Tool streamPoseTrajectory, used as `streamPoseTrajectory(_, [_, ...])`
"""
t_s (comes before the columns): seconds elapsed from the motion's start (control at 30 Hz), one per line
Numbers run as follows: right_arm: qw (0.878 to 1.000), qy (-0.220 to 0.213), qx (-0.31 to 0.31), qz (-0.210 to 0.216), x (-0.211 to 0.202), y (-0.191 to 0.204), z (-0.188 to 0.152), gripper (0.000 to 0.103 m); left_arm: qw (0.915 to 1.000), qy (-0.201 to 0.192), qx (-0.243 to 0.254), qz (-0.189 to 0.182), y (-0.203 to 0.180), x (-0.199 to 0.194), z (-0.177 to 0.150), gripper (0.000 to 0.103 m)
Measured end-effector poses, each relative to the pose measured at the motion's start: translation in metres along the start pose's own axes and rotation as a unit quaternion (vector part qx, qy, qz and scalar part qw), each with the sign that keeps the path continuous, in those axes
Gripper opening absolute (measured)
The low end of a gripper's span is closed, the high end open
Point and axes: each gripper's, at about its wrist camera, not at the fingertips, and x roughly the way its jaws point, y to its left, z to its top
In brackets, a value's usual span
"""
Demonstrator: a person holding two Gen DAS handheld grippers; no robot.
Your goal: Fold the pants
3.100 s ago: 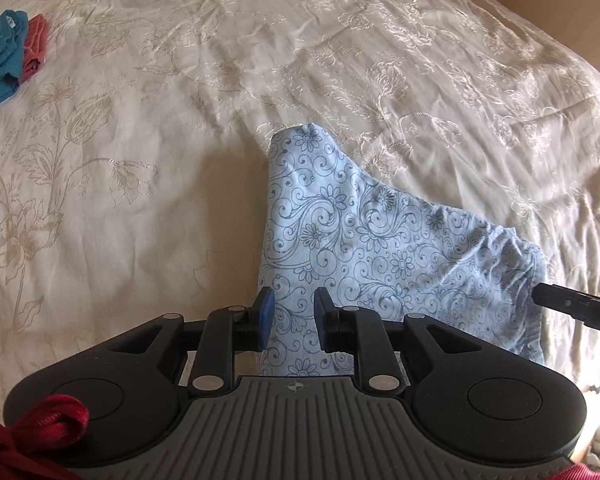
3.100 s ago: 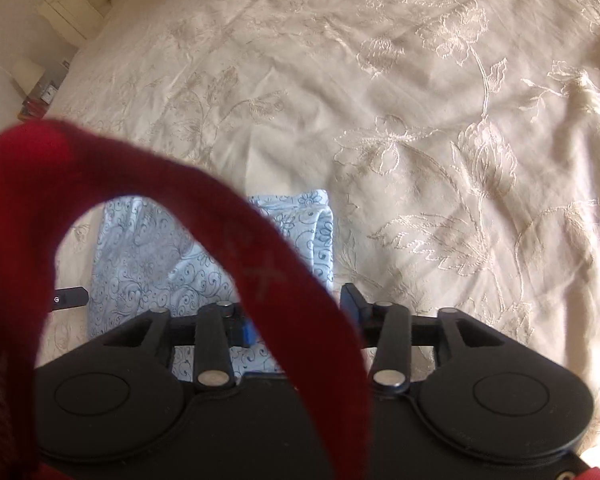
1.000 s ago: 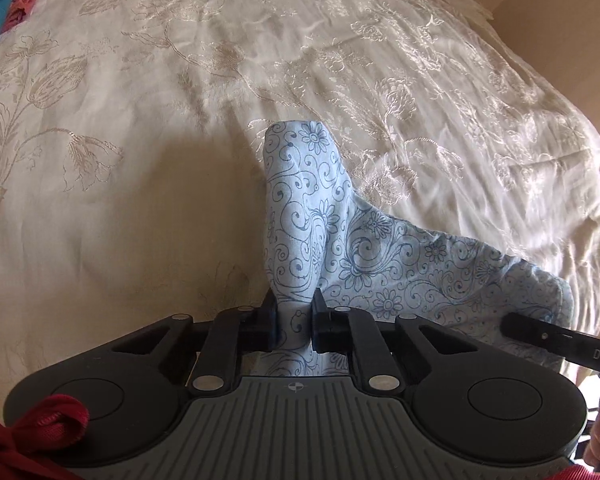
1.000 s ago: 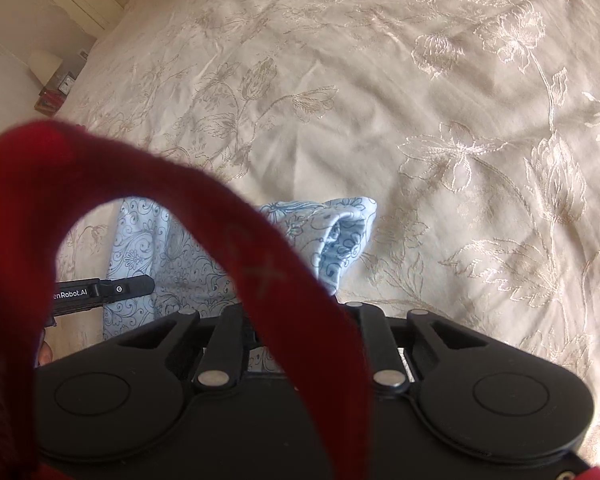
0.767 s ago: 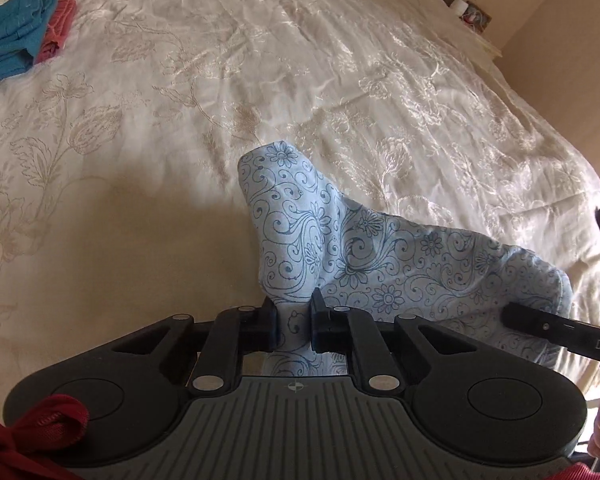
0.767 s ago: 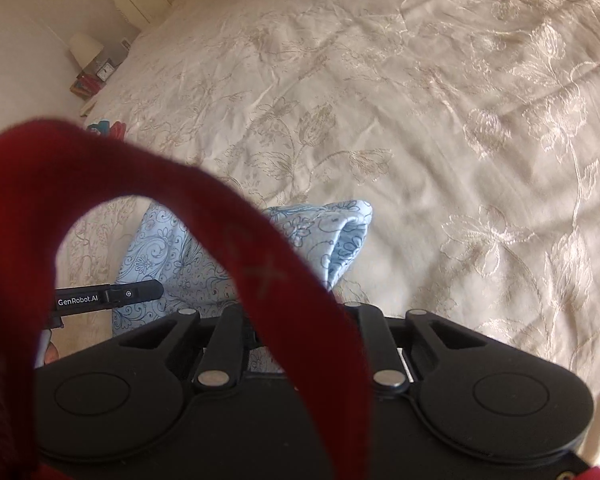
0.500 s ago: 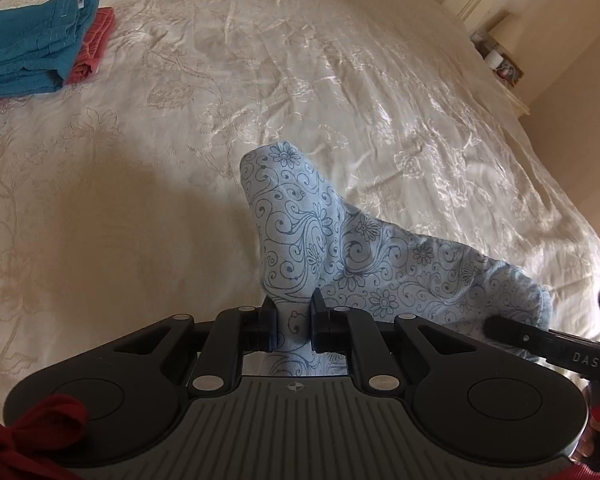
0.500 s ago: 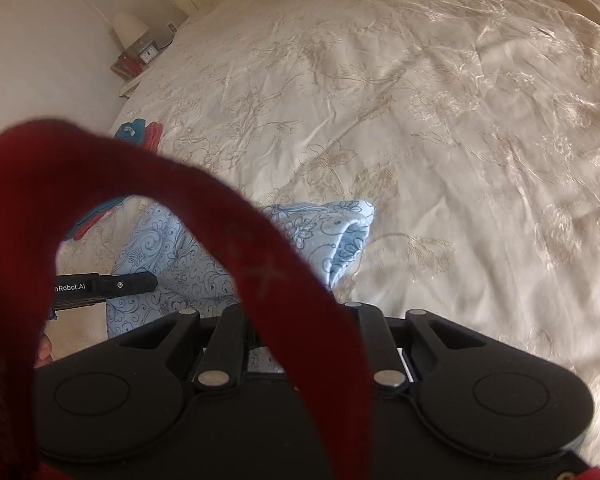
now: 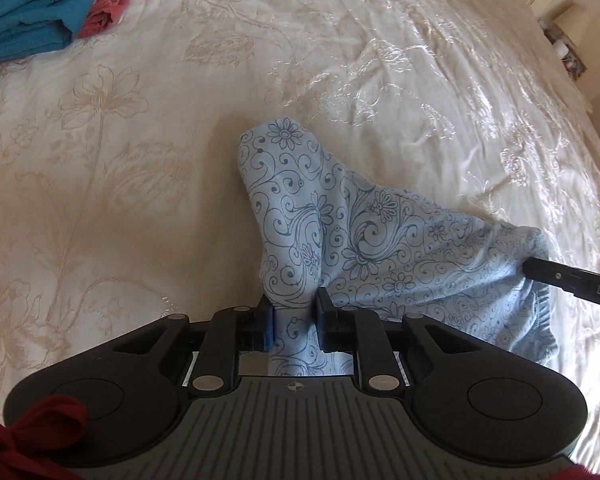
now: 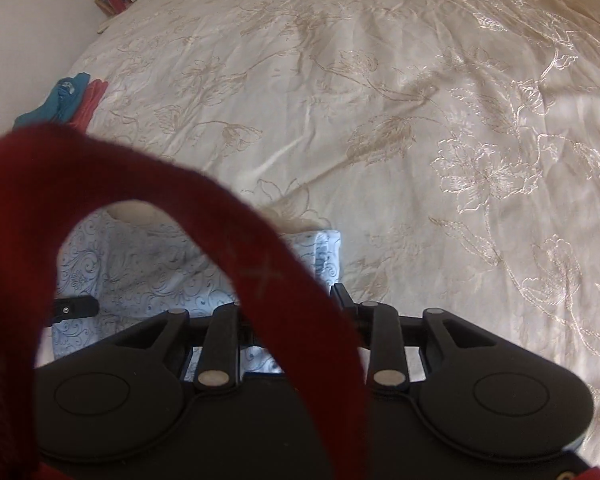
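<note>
Left gripper (image 9: 292,320) pinches one corner of the pale blue scroll-print cotton pants (image 9: 380,248), raised over the cream embroidered bedspread (image 9: 140,160). Right gripper (image 10: 296,312) grips the opposite edge; jaw gap hidden by a red strap (image 10: 220,240). Paired corner holds probably keep the fold edge taut.

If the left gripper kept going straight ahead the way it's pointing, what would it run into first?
The left gripper is already shut on the blue patterned pants, so more of that fabric comes first, then probably the cream bedspread beyond.

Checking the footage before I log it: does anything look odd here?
A red strap loops across the right wrist view, hiding the right gripper's jaws and part of the blue pants. The left gripper pinches the pants normally.
</note>
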Motion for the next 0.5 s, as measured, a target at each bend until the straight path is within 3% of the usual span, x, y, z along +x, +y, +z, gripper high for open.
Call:
streamPoseTrajectory(0.17, [1.000, -0.006, 0.018, 0.008, -0.012, -0.009, -0.006, 0.044, 0.9992, -0.036, 0.015, 0.002, 0.001, -0.023, -0.004, 0.023])
streamPoseTrajectory(0.33, [0.998, -0.042, 0.039, -0.024, -0.034, -0.008, -0.020, 0.046, 0.9946, -0.080, 0.033, 0.057, 0.001, -0.047, -0.008, 0.022])
streamPoseTrajectory(0.4, [0.996, -0.077, 0.043, 0.000, -0.048, -0.003, -0.027, 0.046, 0.9932, -0.096, 0.040, 0.053, -0.002, -0.054, -0.005, 0.022])
streamPoseTrajectory(0.5, [0.995, -0.074, 0.013, 0.065, -0.054, 0.019, -0.035, 0.038, 0.9938, -0.096, 0.053, 0.021, -0.013, -0.052, 0.004, 0.022])
